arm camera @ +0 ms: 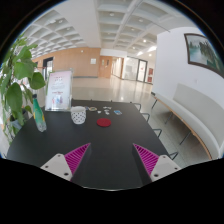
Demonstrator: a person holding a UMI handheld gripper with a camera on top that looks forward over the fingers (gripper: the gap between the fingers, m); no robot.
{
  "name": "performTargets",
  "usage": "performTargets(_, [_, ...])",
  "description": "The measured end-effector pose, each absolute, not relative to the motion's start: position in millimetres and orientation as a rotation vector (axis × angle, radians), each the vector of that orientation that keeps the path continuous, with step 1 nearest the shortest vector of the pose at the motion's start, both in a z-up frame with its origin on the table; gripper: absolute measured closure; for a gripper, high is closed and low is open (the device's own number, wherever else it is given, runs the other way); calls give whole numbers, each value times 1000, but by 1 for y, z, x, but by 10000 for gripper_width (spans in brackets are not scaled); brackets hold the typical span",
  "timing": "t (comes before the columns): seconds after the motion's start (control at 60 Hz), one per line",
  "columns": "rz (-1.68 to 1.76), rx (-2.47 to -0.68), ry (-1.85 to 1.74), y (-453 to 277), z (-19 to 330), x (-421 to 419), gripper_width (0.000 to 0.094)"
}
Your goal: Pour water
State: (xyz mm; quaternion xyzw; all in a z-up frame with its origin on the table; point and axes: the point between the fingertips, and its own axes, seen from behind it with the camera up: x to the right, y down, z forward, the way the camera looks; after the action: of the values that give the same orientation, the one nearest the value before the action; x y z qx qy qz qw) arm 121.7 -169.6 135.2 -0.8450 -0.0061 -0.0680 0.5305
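A white cup [78, 115] stands on the dark table [110, 150], well beyond my fingers and to the left. A small red object [104, 123] lies on the table just right of the cup. A clear glass bottle [38, 113] holding a green plant stands further left. My gripper [111, 156] is open and empty, its two pink-padded fingers [75, 157] spread wide above the near part of the table. Nothing lies between them.
A leafy green plant [18, 75] rises at the table's left end. A white sign stand [58, 92] stands behind the cup. Small dark items [97, 109] lie further back. Chairs [152, 118] line the table's right side, next to a white bench [195, 110].
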Motion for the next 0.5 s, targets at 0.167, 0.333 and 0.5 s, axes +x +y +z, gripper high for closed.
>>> performTargets(0.167, [-191, -2024, -43, -164, 124, 126, 87])
performTargets(0.333, [-161, -2064, -63, -178, 93, 90, 75])
performTargets(0.5, [-101, -2096, -163, -193, 65, 13, 81])
